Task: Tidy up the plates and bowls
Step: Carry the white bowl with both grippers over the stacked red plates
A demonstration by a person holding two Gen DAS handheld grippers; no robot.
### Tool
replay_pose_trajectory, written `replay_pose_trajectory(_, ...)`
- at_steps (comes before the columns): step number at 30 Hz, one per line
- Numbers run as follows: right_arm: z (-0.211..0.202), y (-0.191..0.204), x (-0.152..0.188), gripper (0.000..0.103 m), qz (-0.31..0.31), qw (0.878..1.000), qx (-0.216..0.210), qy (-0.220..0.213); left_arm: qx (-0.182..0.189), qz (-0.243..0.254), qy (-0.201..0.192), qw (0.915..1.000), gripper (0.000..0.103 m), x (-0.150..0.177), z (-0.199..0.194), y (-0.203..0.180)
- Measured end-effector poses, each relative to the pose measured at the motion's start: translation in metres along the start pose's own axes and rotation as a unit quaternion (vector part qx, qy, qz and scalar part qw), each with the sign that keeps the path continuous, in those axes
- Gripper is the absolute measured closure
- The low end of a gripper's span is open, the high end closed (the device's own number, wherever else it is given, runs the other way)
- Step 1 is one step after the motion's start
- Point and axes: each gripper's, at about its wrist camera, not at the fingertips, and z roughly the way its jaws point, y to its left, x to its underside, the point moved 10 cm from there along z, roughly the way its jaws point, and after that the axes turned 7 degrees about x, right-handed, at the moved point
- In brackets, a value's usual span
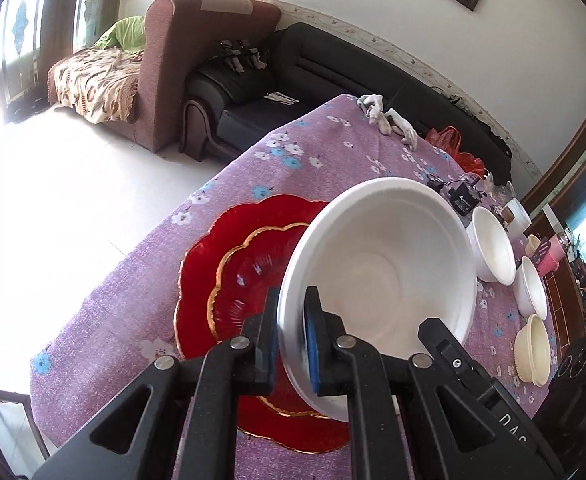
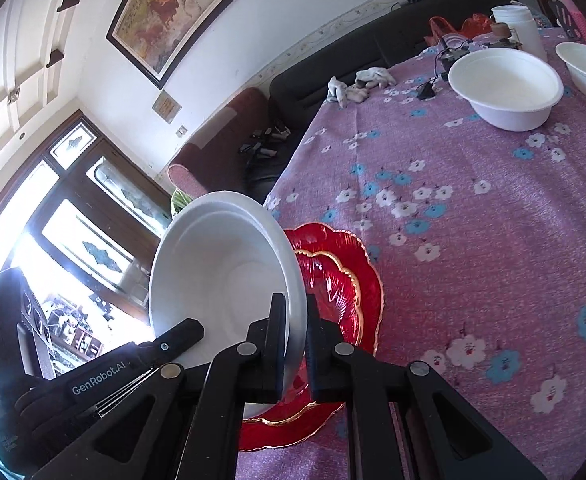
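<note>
The surface (image 2: 473, 240), under a purple flowered cloth, carried the red plates (image 1: 229, 276), stacked, the smaller on the larger. The big white bowl (image 1: 381, 280) hung tilted just above them, over their right part in the left wrist view. Both grippers pinched its rim on opposite sides: the left gripper (image 1: 291, 344) and the right gripper (image 2: 295, 344), each with one finger inside and one outside. Three smaller bowls (image 1: 491, 250) stood in a row well apart, beyond the big bowl. To stack it, it likely had to travel that way.
</note>
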Motion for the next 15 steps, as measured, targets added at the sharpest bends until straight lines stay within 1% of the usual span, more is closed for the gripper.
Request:
replay_pose_trajectory(7,0.019,-0.003,0.012,0.093,-0.003,1.0,0.018,0.016,-0.006,-0.005,0.025,0.9996,0.092,0.008,0.017,0.013)
replay_pose_trajectory(15,0.027,-0.009,0.017,0.093,0.001,0.999,0.027,0.026,-0.012,-0.001,0.039,0.9992,0.092,0.015,0.025,0.016)
